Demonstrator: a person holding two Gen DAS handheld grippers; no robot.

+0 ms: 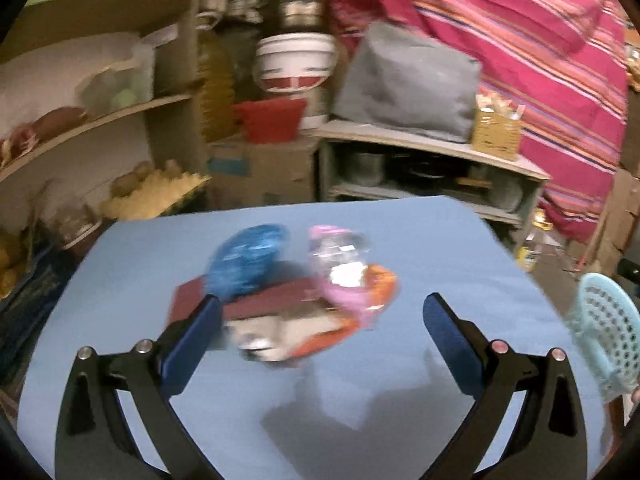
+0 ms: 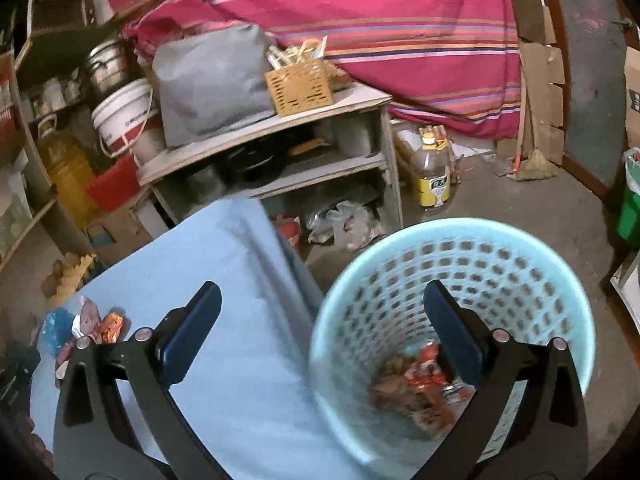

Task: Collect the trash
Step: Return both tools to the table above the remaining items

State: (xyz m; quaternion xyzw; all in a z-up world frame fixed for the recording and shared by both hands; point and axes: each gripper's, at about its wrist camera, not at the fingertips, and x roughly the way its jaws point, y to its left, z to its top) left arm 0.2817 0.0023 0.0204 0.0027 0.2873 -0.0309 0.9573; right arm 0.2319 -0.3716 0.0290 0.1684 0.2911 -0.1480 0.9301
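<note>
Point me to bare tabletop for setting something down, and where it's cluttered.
Bare blue table lies between the wrapper pile and the basket-side edge, and in front of the pile toward the left gripper. The pile crowds the middle. The basket beside the table already holds wrappers.

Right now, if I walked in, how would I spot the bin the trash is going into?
Find the low table covered in pale blue cloth; just off its right edge, on the bare floor, stands a round pale blue plastic wastebasket. Its walls are a lattice of small square holes and crumpled red and brown wrappers lie at its bottom, unlike the solid white bucket by the shelves.
</note>
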